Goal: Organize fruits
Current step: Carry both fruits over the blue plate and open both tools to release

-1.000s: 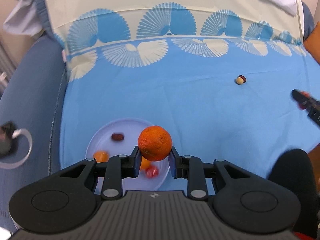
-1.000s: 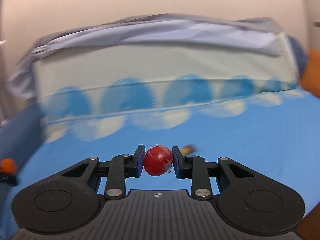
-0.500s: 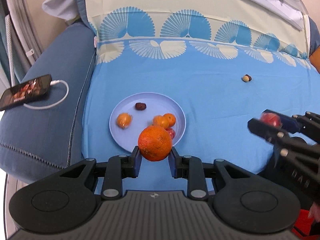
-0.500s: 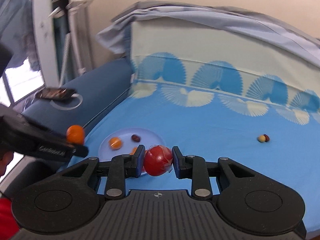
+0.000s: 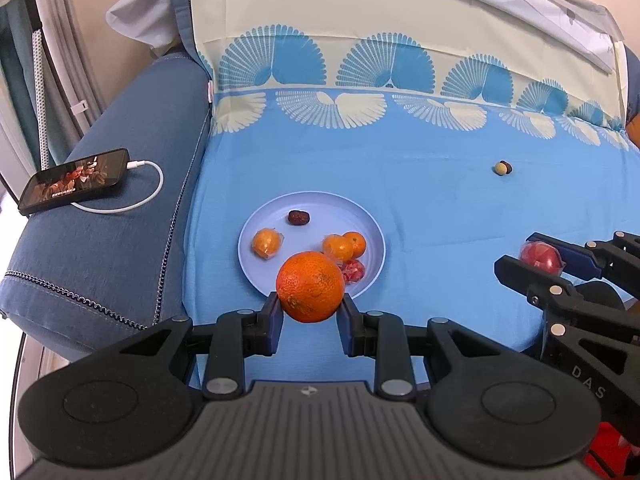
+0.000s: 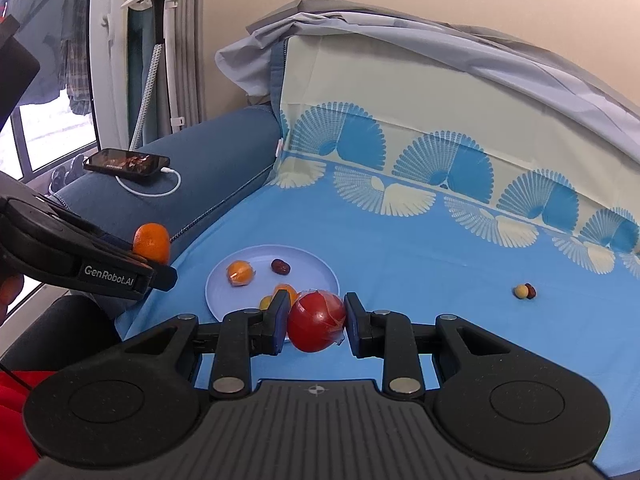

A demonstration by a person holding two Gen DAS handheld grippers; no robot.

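Note:
My left gripper is shut on a large orange and holds it above the near edge of a pale blue plate. The plate carries small oranges, a dark date and a red wrapped fruit. My right gripper is shut on a red wrapped fruit, held above the blue sheet to the right of the plate. The right gripper also shows in the left wrist view, and the left gripper in the right wrist view.
Two small fruits, one tan and one dark, lie on the blue sheet far right of the plate. A phone on a white cable lies on the blue sofa arm at the left. A patterned backrest rises behind.
Both grippers have swung left and pulled back, each keeping its fruit. The plate has come into fuller view ahead of both, and the right gripper has come closer to the left one.

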